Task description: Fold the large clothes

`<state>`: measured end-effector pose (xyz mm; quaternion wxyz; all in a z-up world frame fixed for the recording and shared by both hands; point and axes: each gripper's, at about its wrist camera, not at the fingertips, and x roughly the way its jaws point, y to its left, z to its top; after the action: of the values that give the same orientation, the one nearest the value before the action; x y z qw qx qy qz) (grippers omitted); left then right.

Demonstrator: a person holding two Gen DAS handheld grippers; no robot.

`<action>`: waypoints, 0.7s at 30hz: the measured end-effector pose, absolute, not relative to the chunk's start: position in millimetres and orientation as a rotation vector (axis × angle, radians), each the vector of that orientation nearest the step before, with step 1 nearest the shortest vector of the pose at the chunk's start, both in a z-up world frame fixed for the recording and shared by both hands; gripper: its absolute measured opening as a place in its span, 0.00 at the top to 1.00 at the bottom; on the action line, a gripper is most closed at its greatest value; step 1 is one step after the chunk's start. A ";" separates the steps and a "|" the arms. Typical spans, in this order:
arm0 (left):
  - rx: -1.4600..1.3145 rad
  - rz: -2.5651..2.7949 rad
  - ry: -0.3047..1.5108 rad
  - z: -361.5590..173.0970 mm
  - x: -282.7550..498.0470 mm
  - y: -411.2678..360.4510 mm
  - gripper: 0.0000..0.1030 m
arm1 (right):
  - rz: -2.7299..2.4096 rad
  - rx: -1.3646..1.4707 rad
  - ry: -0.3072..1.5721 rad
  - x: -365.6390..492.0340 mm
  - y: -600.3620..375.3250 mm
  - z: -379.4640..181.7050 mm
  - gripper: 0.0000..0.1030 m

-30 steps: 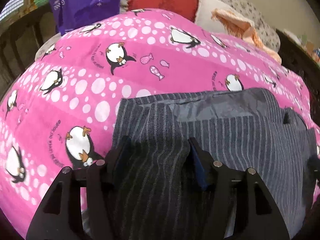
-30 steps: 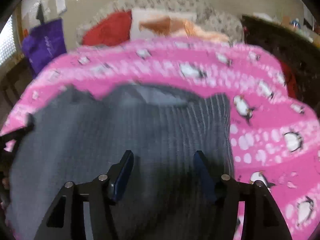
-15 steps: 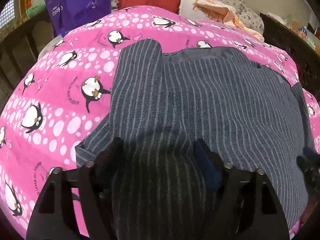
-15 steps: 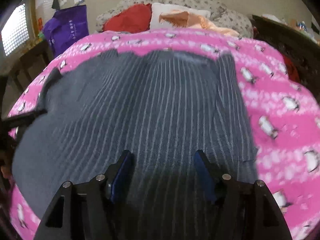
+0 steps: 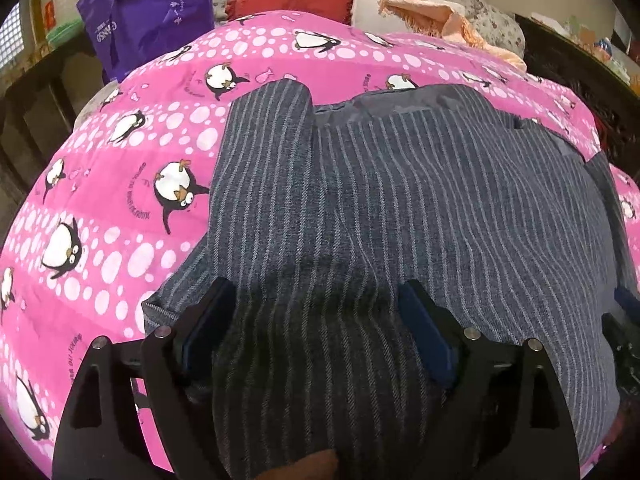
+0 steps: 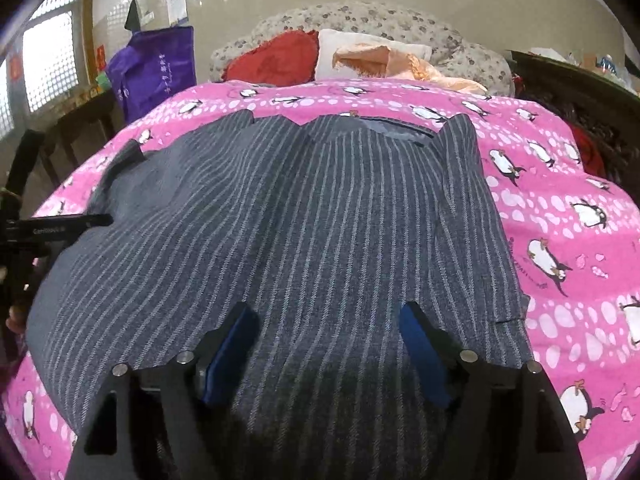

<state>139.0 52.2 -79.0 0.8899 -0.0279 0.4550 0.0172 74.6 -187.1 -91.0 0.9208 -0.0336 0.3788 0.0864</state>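
Lying under both spread tongs (image 5: pixel 312 320) (image 6: pixel 324 344): striped garment (image 5: pixel 400 184).

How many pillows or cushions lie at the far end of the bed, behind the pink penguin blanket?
2 are visible: a red cushion on the left and a white pillow right of it, partly covered by a peach cloth. More may be hidden behind the blanket.

Right gripper (image 6: pixel 326 322) hovers jaws wide over the grey pinstriped jacket (image 6: pixel 300 216), spread flat on the pink penguin quilt (image 6: pixel 560 208). Red cushion (image 6: pixel 276 58) and purple bag (image 6: pixel 154 72) sit beyond.
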 end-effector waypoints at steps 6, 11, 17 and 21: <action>-0.063 0.026 0.945 -79.6 141.1 53.9 0.16 | 0.162 -0.102 0.762 71.0 -181.9 -91.5 0.27; -0.120 -0.024 0.939 -53.9 130.7 69.8 0.16 | 0.163 -0.099 0.766 72.1 -182.9 -92.7 0.26; -0.211 0.064 0.905 -26.3 114.9 148.1 0.16 | 0.164 -0.096 0.764 72.3 -183.9 -93.0 0.26; -0.368 0.073 1.024 -60.5 111.7 186.8 0.16 | 0.162 -0.096 0.760 71.2 -183.2 -93.3 0.26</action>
<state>111.7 186.8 -60.5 0.8549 -0.1750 0.4872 0.0346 71.2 -183.2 -93.3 0.9244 -0.0468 0.3702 0.0791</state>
